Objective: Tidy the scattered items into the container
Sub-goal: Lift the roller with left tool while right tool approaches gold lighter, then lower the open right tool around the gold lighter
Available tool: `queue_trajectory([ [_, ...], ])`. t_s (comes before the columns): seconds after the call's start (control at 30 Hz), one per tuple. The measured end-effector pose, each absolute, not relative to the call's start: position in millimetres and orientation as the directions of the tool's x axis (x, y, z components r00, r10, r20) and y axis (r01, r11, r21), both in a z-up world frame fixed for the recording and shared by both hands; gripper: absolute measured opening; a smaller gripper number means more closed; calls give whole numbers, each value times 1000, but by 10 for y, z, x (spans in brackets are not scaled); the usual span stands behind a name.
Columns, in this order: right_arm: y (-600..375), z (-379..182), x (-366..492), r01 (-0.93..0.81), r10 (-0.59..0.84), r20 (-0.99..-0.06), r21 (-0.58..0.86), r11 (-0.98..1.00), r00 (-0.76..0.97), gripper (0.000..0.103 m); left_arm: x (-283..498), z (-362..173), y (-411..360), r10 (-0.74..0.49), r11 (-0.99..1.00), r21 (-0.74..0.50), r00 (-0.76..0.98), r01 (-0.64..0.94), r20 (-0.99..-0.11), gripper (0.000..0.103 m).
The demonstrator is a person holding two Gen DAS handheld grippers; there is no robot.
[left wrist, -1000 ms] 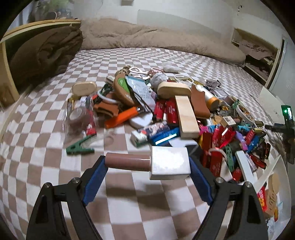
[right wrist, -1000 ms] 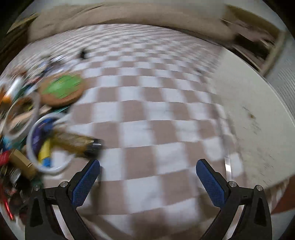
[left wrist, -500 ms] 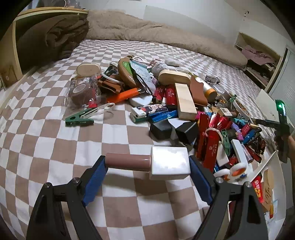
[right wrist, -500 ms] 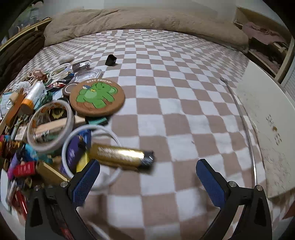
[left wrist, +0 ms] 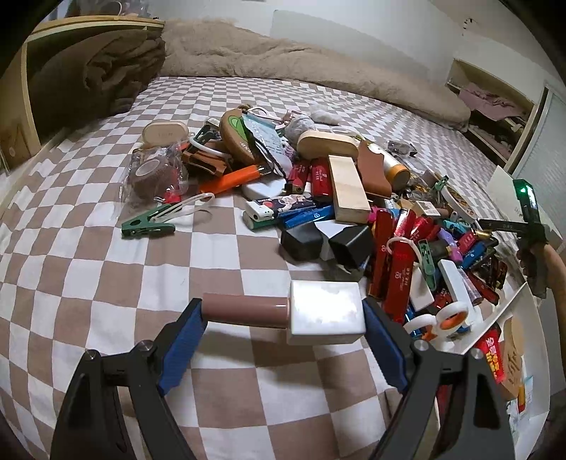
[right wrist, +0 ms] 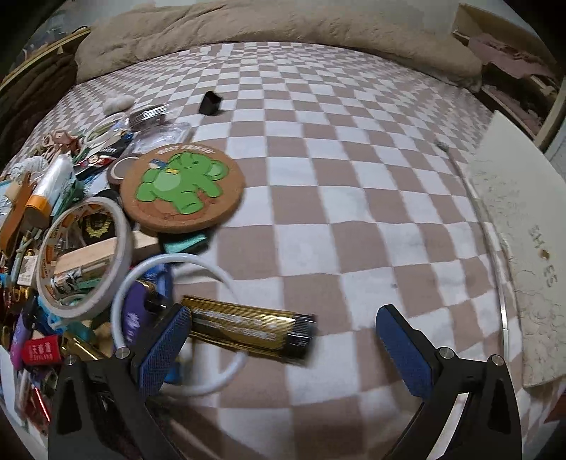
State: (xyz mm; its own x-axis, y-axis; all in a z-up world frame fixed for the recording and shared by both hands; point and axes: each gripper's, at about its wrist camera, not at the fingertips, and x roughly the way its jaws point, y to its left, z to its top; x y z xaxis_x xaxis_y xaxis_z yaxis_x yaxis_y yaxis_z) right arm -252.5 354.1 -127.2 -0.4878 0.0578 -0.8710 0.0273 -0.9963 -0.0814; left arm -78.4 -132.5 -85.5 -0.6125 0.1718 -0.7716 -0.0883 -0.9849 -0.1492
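The left tongs gripped a white square-bodied bottle with a long mauve cylindrical cap end to end, above the brown-and-white checked bedspread — just beside the heap of lighters, clips and blocks. The right tongs stood open over a gold ribbed lighter with a black end, its pads not pressing it — a white ring lay underneath. A white tray sat at the heap's right edge.

Bedspread: brown and white checks, covers the bed
Blanket: beige, fuzzy, bunched along the far edge
Dark blanket: folded, far left, against a wooden frame
Shelf: far right, holds pinkish cloth
Wall: white
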Motion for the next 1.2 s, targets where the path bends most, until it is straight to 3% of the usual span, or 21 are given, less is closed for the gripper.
queue_trajectory([
  [0.23, 3940, -1243, -2396, -71, 117, -867, -95, -993, -484, 103, -781, -853, -1324, 175, -984, -153, -614, -88, -770, 87],
  [0.43, 3772, -1188, -2395, -22, 16, -875, -6, -1000, -485, 103, -782, -842, -1316, 171, -985, -148, -615, -89, -770, 87],
  [0.7, 3302, -1305, -2590, 48, 48, -890, -78, -996, -454, 103, -763, -816, -1300, 177, -984, -149, -614, -97, -769, 87],
  [0.83, 3357, -1339, -2652, 34, 22, -900, -41, -999, -436, 103, -763, -814, -1305, 184, -983, -158, -612, -97, -769, 87],
  [1.0, 3491, -1390, -2603, 17, 119, -898, -138, -990, -423, 103, -754, -837, -1293, 184, -983, -155, -606, -101, -774, 87],
  [1.2, 3878, -1354, -2431, -35, 51, -889, -40, -999, -455, 103, -731, -889, -1274, 180, -984, -146, -593, -105, -785, 87],
])
